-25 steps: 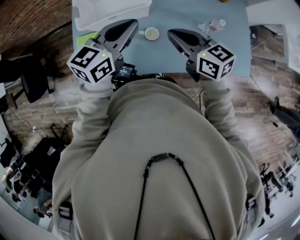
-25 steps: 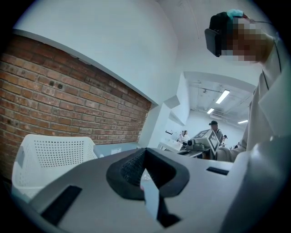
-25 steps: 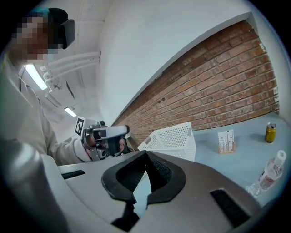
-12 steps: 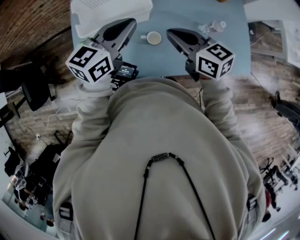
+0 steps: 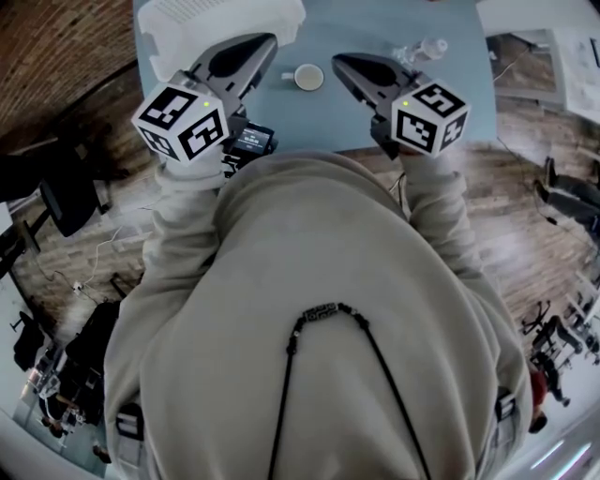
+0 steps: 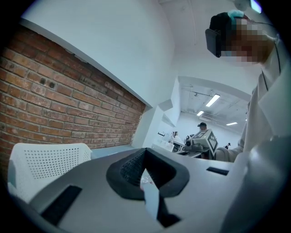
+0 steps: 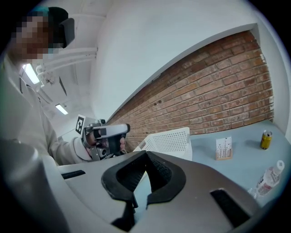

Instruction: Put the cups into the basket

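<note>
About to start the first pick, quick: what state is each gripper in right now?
Left gripper: jaws closed, holding nothing.
Right gripper: jaws closed, holding nothing.

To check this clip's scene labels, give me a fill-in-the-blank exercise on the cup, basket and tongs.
The white cup stands on the ___ table.
The left tongs and right tongs both hold ___.
The white basket is nearer the ___ pair.
Missing words: blue; nothing; left.
</note>
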{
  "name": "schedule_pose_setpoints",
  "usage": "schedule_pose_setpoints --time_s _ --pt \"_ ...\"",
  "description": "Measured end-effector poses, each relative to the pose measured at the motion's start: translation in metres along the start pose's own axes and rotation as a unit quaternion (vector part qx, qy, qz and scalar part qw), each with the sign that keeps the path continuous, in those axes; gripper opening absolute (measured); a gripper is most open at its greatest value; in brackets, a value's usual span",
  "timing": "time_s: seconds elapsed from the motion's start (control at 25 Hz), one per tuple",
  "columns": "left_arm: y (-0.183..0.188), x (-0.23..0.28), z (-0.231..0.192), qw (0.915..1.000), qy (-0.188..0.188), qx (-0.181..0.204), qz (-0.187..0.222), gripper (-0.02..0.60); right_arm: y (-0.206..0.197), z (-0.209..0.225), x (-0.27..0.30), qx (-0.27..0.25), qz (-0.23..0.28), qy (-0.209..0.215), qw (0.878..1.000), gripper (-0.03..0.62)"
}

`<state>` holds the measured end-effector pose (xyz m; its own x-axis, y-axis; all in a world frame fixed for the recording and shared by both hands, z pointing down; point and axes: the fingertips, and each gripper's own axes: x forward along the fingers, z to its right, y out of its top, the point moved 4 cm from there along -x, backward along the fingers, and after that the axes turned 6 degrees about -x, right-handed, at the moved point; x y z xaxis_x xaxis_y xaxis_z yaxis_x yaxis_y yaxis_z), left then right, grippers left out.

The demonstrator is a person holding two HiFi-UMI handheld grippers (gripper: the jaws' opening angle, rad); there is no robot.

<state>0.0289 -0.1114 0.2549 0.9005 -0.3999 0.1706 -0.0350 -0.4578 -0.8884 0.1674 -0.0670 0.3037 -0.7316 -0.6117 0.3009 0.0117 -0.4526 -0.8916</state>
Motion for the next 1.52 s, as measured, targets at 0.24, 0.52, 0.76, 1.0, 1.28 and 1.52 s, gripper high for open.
schedule_pose_setpoints --time_s 0.24,0.52,0.76,1.0,1.28,1.52 --pt "0.000 0.005 -0.001 0.9999 -0.008 0.003 -0.008 -0.005 0.000 0.002 -0.001 0.001 -0.001 -0.006 1.000 0.012" --pt "-0.005 0.006 -0.003 0.9998 -0.014 0.001 -0.014 -0.005 -0.007 0.000 0.000 -0.002 -0.008 -0.011 1.000 0.012" --pt "-0.008 0.012 -0.007 0.9996 -0.022 -0.002 -0.020 -0.005 -0.007 0.006 0.004 -0.006 -0.016 -0.022 1.000 0.012" --pt "-0.014 0.015 -0.012 0.9994 -0.022 -0.015 -0.022 -0.005 -0.011 0.015 0.003 -0.015 -0.031 -0.040 0.999 0.012" --pt "-0.028 0.011 -0.025 0.9989 -0.015 -0.036 -0.025 -0.005 -0.020 0.022 0.012 -0.020 -0.049 -0.044 0.998 0.014" --pt "-0.038 0.010 -0.032 0.9982 -0.012 -0.051 -0.027 -0.005 -0.023 0.022 0.028 -0.016 -0.055 -0.033 0.998 0.014"
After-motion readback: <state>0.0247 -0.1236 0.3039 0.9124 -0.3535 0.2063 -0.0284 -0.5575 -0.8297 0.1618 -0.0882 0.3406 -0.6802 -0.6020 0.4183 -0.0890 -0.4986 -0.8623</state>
